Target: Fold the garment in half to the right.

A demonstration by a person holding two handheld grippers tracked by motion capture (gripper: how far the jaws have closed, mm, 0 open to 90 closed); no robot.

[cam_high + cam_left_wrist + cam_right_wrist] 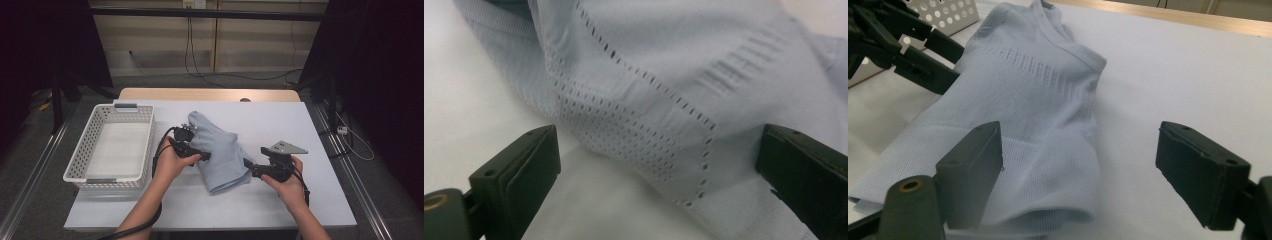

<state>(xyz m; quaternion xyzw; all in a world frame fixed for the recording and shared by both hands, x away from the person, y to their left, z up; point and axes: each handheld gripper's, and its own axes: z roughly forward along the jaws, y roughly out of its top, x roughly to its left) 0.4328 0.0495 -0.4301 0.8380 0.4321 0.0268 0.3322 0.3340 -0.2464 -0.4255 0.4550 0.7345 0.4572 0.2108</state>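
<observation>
Garment (220,152), pale blue knit, folded, lies near middle of table (300,200), slightly toward near edge. Right gripper (248,165) at its near right corner, jaws wide, holding nothing. Left gripper (204,156) at its left edge, jaws wide too, cloth between them but not pinched. Risk: jaws may catch only top layer, so fold opens when lifted. Perforated panel, ribbed bands, soft and limp. White basket (112,145) beyond, at left edge.

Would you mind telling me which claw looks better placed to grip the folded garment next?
Probably the left claw: its open jaws already straddle the light-blue garment, while the right claw, also open, sits just off its corner.
</observation>
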